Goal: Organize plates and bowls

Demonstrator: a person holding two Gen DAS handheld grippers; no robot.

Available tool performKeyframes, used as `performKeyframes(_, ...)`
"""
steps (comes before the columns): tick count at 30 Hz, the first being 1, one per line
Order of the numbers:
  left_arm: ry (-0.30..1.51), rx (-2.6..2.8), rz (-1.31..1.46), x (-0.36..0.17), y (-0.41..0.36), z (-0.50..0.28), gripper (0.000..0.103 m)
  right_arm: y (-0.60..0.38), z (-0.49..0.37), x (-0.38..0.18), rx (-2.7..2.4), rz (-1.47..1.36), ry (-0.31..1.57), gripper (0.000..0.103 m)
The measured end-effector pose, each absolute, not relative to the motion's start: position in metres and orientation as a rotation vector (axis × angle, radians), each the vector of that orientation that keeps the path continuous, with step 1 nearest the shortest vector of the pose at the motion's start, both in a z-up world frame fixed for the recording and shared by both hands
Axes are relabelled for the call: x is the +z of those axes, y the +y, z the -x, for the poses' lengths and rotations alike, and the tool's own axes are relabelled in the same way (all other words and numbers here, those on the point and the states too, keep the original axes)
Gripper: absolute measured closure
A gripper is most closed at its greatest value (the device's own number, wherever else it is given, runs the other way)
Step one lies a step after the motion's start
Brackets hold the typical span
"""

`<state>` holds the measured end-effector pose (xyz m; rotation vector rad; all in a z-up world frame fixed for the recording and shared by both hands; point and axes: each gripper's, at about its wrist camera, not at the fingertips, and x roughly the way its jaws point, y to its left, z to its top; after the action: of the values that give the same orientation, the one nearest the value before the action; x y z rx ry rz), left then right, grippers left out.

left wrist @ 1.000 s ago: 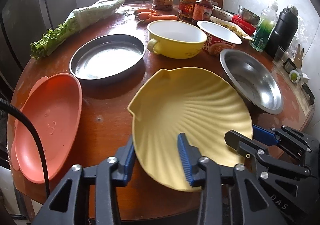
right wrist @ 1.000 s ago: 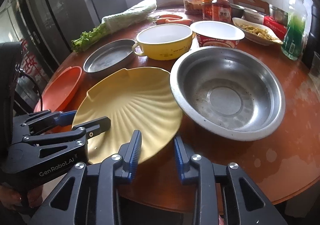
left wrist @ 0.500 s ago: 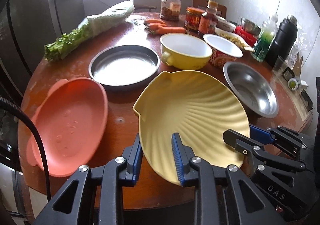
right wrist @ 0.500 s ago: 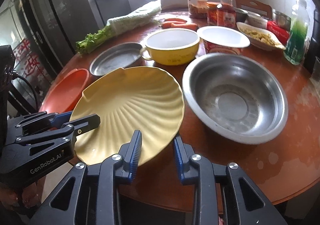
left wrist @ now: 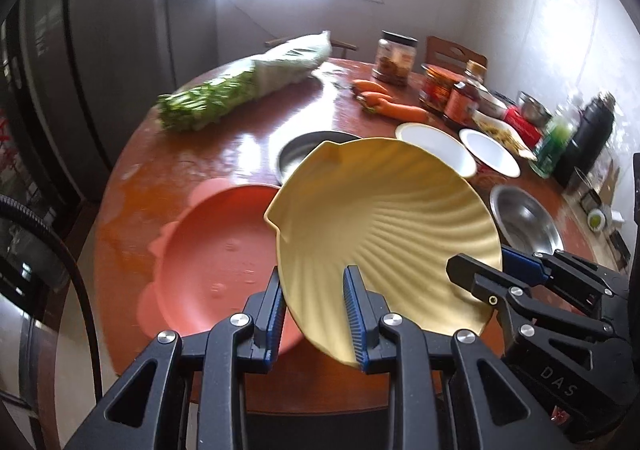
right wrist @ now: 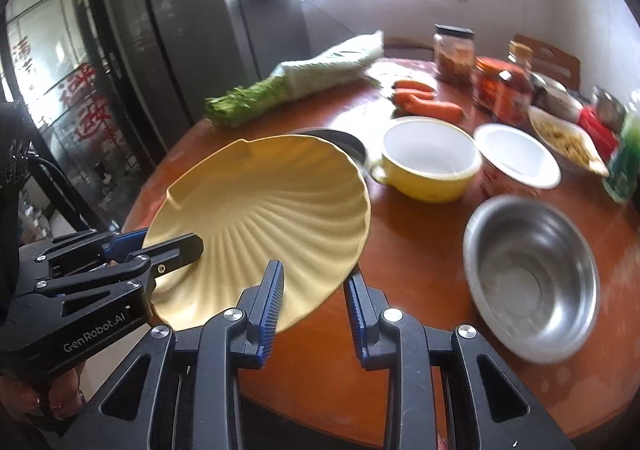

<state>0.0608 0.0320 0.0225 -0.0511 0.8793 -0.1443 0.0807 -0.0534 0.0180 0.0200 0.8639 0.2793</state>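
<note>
With the pale yellow scallop-shell plastic plate (left wrist: 384, 234) clenched at its near rim by both left gripper (left wrist: 314, 314) and right gripper (right wrist: 314, 308), held tilted above the salmon-pink plastic plate (left wrist: 216, 250), level first, then lower slowly to nest.

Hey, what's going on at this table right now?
A person is sorting dishes with two handheld grippers. The left gripper and the right gripper are both shut on the near rim of a yellow shell-shaped plate, holding it tilted in the air above the round wooden table. An orange plate, a dark metal pan, a yellow bowl and a steel bowl sit on the table.
</note>
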Motion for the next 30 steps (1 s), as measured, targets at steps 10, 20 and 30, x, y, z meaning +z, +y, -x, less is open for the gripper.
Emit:
performKeyframes(10,0.887,-0.045,0.084,0.017,0.084,-0.067,0.074,0.005,-0.114,0.012,0.361,0.034,0.876,0.071)
performKeyframes(20,0.942,-0.018,0.095,-0.006,0.105,-0.072,0.074,0.033,-0.134,-0.019,0.392,0.067,0.953,0.071)
performKeyframes(30,0.946,-0.005,0.088,-0.01,0.106,-0.075,0.074,0.037,-0.14,-0.027,0.392,0.077,0.971,0.071)
